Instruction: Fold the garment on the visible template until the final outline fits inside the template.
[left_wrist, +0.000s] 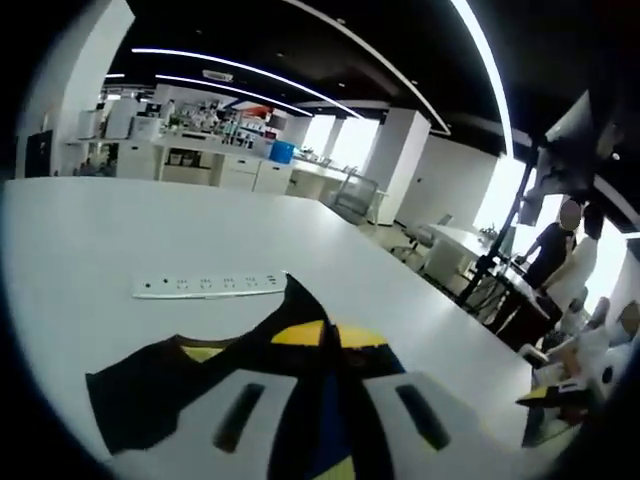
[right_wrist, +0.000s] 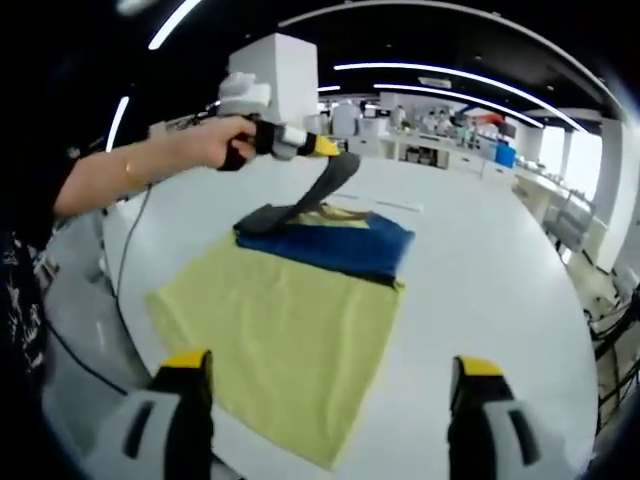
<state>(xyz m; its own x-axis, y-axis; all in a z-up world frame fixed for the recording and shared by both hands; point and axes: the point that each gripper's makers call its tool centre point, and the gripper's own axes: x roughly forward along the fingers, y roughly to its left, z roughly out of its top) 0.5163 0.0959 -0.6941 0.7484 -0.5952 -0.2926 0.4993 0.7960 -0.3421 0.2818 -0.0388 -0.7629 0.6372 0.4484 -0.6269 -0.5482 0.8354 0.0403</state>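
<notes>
A dark blue and black garment (right_wrist: 340, 240) with yellow patches lies folded at the far end of the yellow template sheet (right_wrist: 280, 330) on the white table (right_wrist: 480, 270). My left gripper (right_wrist: 345, 162), held by a person's hand, is shut on a black part of the garment and holds it raised off the pile. In the left gripper view its white jaws (left_wrist: 322, 378) pinch that fabric (left_wrist: 300, 335) between them. My right gripper (right_wrist: 330, 362) hangs open over the near end of the template, with nothing between its yellow-tipped fingers (right_wrist: 185, 362).
A white power strip (left_wrist: 210, 285) lies on the table beyond the garment. A black cable (right_wrist: 125, 260) runs along the table's left edge. Desks, chairs and a standing person (left_wrist: 555, 250) are past the table's far side.
</notes>
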